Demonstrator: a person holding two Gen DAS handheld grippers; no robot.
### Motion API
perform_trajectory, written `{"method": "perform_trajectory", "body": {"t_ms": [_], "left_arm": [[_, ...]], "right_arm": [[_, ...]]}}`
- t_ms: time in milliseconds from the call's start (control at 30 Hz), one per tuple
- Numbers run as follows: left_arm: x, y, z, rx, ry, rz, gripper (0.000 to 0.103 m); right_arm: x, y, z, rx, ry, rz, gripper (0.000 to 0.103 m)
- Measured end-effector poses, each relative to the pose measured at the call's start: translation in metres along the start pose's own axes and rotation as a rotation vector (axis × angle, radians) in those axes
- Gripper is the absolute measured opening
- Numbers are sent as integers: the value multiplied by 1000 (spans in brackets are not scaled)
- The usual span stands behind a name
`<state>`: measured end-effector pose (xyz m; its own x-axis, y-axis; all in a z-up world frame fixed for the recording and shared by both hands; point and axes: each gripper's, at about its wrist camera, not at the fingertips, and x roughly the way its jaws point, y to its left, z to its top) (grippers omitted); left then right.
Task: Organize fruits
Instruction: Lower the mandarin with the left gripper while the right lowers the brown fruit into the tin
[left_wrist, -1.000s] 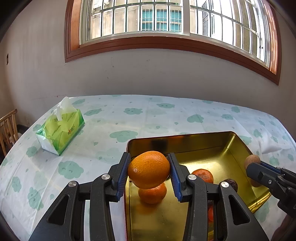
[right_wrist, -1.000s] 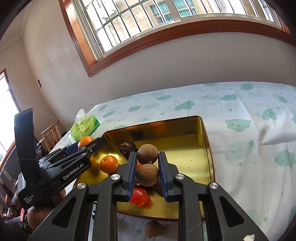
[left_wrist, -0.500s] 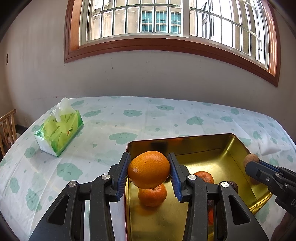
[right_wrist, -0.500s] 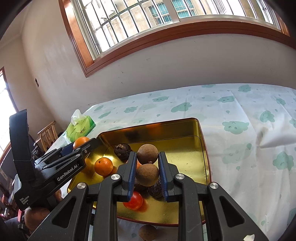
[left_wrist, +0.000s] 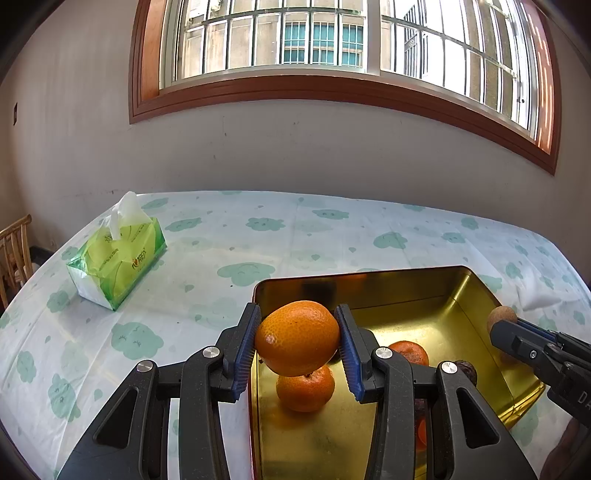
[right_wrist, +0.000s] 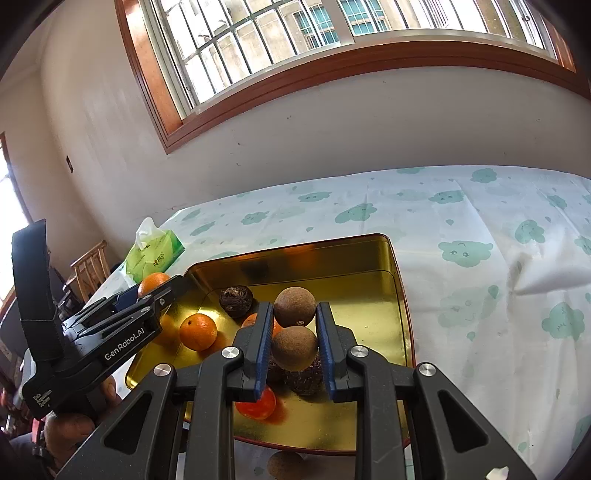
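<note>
A gold metal tray (left_wrist: 461, 295) (right_wrist: 376, 273) sits on the cloud-print tablecloth. My left gripper (left_wrist: 297, 341) is shut on a large orange (left_wrist: 297, 343) above the tray's left edge; it also shows in the right wrist view (right_wrist: 153, 282). My right gripper (right_wrist: 294, 349) is shut on a brown round fruit (right_wrist: 294, 352) above the tray's near part; it shows in the left wrist view (left_wrist: 500, 319). In the tray lie small oranges (left_wrist: 306, 391) (right_wrist: 197, 331), another brown round fruit (right_wrist: 294, 312), dark wrinkled fruits (right_wrist: 236, 300) and a red tomato (right_wrist: 258, 406).
A green tissue pack (left_wrist: 118, 254) lies on the table at the far left. A brown fruit (right_wrist: 284, 465) lies on the cloth just in front of the tray. A wooden chair (left_wrist: 13, 251) stands beyond the table's left edge. The wall and window are behind.
Both grippers have risen slightly with their fruits, so the tray sits lower and farther in both views. Grips are unchanged.
</note>
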<state>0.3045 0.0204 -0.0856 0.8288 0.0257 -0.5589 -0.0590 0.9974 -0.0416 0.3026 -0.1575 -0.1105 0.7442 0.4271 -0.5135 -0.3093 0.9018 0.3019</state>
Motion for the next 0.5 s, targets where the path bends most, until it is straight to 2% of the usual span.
{"method": "perform_trajectory", "body": {"t_ms": [500], "left_arm": [[1,0,0,-1,2,0,42]], "right_arm": [[0,-5,1,12,0,-11,22]]}}
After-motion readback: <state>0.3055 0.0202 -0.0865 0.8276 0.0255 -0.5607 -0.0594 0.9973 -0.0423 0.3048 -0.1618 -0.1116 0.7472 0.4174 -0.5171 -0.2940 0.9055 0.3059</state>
